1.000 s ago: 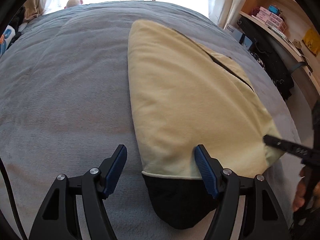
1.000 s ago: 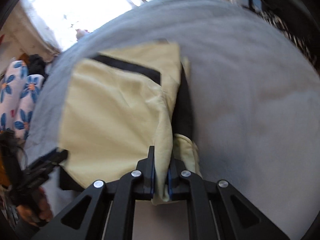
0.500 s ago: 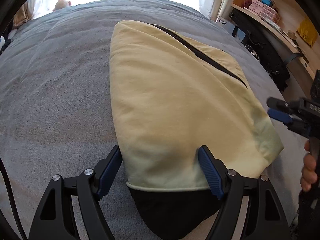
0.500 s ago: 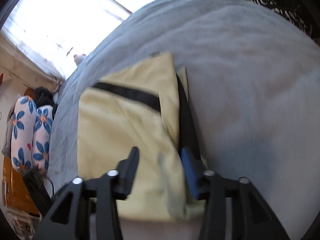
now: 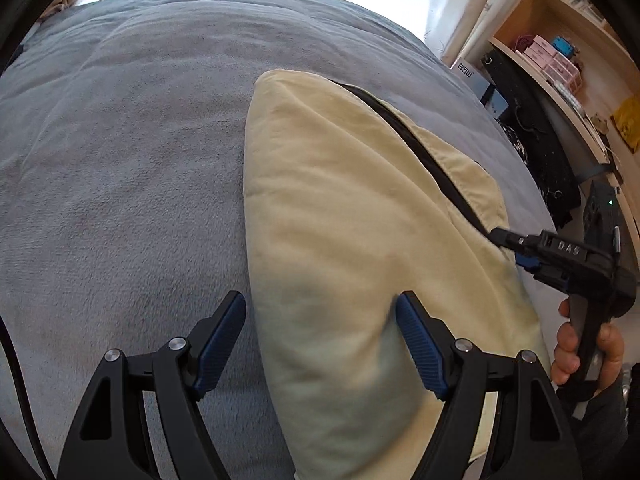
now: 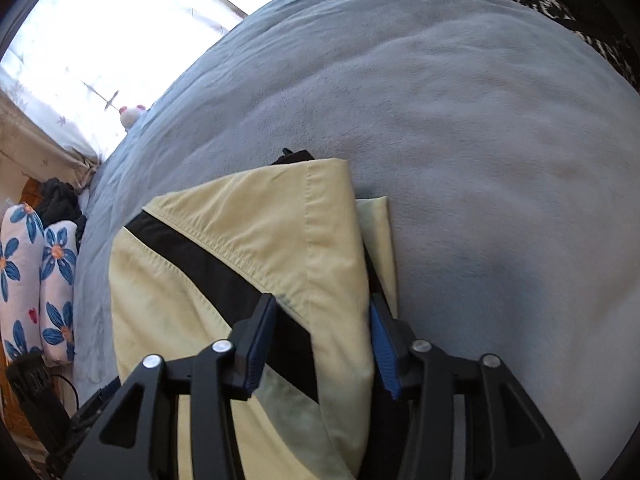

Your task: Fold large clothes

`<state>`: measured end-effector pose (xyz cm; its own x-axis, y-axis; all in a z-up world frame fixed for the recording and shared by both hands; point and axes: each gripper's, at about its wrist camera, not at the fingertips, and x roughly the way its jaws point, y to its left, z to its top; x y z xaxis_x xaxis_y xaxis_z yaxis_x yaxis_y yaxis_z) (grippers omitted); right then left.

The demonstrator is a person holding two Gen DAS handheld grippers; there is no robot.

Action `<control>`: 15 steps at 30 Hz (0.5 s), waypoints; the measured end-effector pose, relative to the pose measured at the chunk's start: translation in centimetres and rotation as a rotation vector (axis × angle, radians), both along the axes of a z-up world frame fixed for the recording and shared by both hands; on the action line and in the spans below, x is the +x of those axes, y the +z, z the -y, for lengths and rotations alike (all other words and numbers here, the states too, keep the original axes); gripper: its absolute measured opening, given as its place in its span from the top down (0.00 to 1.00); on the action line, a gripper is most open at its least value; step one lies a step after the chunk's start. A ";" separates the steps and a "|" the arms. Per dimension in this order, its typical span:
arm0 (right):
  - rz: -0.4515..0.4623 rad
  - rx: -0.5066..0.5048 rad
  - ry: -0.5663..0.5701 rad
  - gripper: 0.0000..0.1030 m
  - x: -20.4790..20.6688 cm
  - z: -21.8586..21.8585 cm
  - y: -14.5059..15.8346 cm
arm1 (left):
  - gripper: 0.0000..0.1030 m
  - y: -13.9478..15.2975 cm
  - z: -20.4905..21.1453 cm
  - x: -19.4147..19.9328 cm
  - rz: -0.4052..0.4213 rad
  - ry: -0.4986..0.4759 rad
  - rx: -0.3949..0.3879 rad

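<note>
A pale yellow garment with a black stripe (image 5: pixel 352 216) lies folded on the grey bed (image 5: pixel 120 152). My left gripper (image 5: pixel 320 340) is open, its fingers either side of the garment's near end, low over it. My right gripper (image 6: pixel 320 332) is open over the garment's right edge (image 6: pixel 332 240), with the black stripe (image 6: pixel 208 264) between its fingers. In the left wrist view the right gripper (image 5: pixel 516 242) shows at the garment's far right edge, held by a hand.
A wooden shelf with boxes (image 5: pixel 560 64) and dark clothes (image 5: pixel 532 148) stand to the right of the bed. Flowered pillows (image 6: pixel 36 280) lie at the bed's left side. A small plush toy (image 6: pixel 130 114) sits by the window.
My right gripper has opened and let go of the yellow fabric, then moved forward over the garment's edge. My left gripper has moved forward along the garment, staying open.
</note>
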<state>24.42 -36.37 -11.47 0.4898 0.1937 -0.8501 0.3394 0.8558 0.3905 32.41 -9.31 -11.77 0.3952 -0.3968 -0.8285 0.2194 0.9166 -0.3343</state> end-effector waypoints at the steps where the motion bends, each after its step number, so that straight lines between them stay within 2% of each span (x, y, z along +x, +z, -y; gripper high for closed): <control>1: 0.000 -0.021 0.010 0.95 0.1 -0.3 0.0 | 0.27 -0.1 0.1 0.2 0.002 0.001 0.003; 2: 0.001 -0.043 0.024 0.95 0.2 -0.5 0.2 | 0.27 -0.2 0.2 0.3 0.005 0.000 0.007; 5: 0.061 -0.214 0.049 0.98 -0.2 -0.9 2.3 | 0.27 -0.1 1.0 0.3 0.015 -0.023 0.020; 6: 0.074 -0.243 0.048 0.98 -0.2 -0.8 2.7 | 0.27 -0.1 1.4 0.4 0.020 -0.032 0.026; 8: 0.055 -0.270 0.042 0.98 0.1 -0.4 2.3 | 0.26 -0.3 1.9 0.5 0.028 -0.047 0.034; 12: -0.023 -0.323 0.064 0.97 0.6 -0.7 -1.2 | 0.23 -1.6 2.3 1.1 0.012 -0.048 0.031; 15: -0.019 -0.349 0.066 0.96 0.5 -1.2 -1.0 | 0.21 -1.9 1.8 1.3 -0.011 -0.025 0.004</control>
<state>24.93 -35.17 -12.49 0.4693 -0.0798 -0.8794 0.2835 0.9568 0.0644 33.67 -11.07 -13.68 0.3760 -0.4028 -0.8345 0.2382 0.9123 -0.3330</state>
